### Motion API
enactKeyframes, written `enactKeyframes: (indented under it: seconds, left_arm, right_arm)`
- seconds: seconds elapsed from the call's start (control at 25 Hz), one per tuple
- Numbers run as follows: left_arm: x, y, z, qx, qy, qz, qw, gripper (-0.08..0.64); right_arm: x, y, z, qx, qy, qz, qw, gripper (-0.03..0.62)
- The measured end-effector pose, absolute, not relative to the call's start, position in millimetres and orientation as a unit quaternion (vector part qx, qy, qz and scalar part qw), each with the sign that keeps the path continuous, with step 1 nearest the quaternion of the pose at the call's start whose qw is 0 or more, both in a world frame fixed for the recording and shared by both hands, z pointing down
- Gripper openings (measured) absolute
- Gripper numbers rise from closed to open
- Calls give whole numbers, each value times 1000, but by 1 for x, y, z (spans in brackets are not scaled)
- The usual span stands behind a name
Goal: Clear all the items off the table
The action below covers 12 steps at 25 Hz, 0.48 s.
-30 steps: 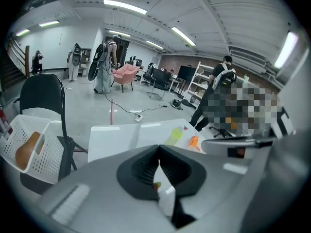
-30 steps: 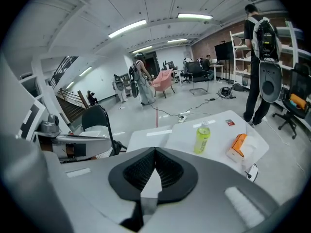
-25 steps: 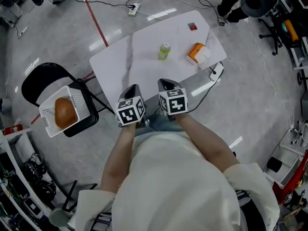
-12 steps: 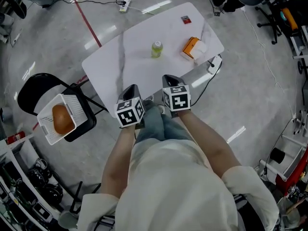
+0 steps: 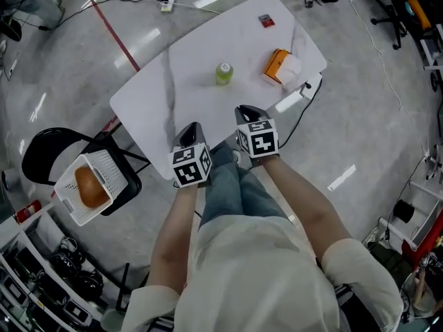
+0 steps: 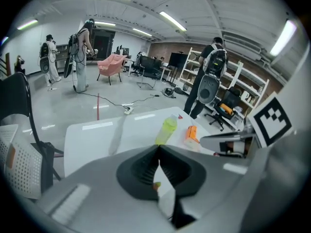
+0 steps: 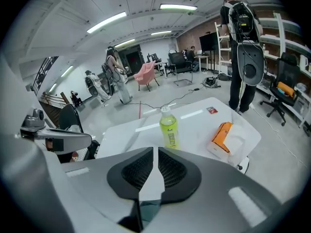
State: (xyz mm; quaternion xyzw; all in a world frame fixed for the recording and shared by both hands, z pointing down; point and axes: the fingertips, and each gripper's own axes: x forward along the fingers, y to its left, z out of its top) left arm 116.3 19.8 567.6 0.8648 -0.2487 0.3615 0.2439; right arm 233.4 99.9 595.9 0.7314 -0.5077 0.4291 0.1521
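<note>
Left gripper is pressing its jaws together, empty; the right gripper's jaws have just been opening to a thin slit, nothing between. Both are hovering at the white table's near edge, a black chair carrying a white basket to their left. Ahead, across bare tabletop, are sitting an orange tissue box, a green bottle, label unreadable, and a red card.

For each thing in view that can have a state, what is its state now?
green bottle: upright on the table, cap on.
orange box: lying on the table, apart from the bottle.
white basket: on the chair, holds a brown round item.
left gripper: shut, empty.
right gripper: jaws just been opening, slightly apart, nothing between them.
</note>
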Motion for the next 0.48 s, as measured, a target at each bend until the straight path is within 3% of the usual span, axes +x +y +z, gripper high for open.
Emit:
enactKeyframes:
  seconds: [0.48]
  left_arm:
    - [151,-21,626,854,-245,382,252,9]
  right_arm:
    - [269,61,663,722,-502,451,152,95]
